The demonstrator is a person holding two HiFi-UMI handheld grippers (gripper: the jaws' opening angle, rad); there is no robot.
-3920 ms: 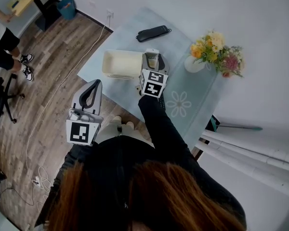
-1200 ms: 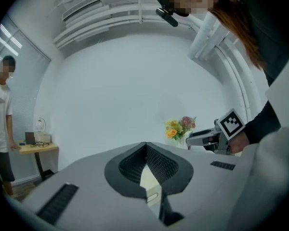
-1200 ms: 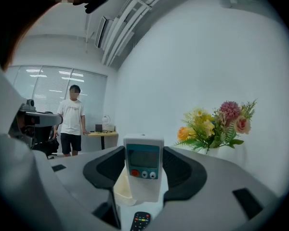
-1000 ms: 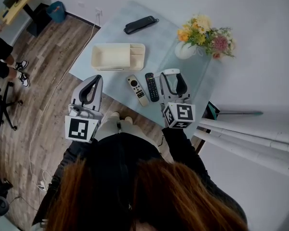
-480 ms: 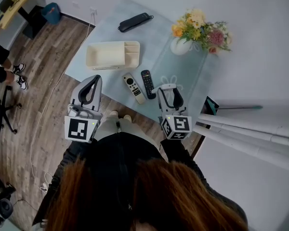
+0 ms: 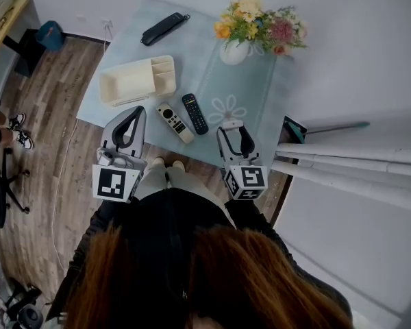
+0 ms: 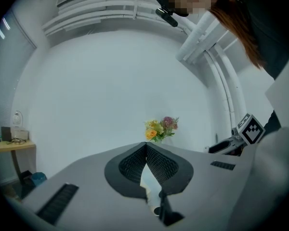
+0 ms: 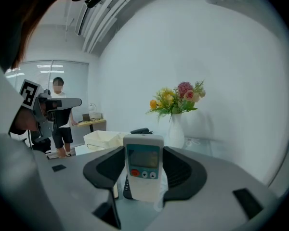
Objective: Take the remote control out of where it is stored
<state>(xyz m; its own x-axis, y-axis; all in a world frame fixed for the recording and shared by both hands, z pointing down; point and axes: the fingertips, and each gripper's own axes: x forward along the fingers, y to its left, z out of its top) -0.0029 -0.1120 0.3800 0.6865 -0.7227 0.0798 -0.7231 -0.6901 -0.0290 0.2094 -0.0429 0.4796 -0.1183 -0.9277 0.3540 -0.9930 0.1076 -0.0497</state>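
Your right gripper pinches the white remote control by its long edges at that view's centre, clear of the storage tray at the head view's upper left; it is probably light, stiff and slick, so press the sides, not the screen (left gripper is pressed together, empty).

— Support?
— Pale blue table, on wood floor.
— Far side of top?
— Long black case, flat, close to far edge. Also a white vase with flowers, upright, on far end of a runner laid front to back across the top.
— Middle?
— Cream tray, divided into compartments, left of runner in head view, well apart from case.
— Near edge?
— Two items, flat: white remote and black remote, side by side, narrowly apart, slanted alike. Placed between tray and runner, black remote just beside runner's flower print. Neither touching tray.
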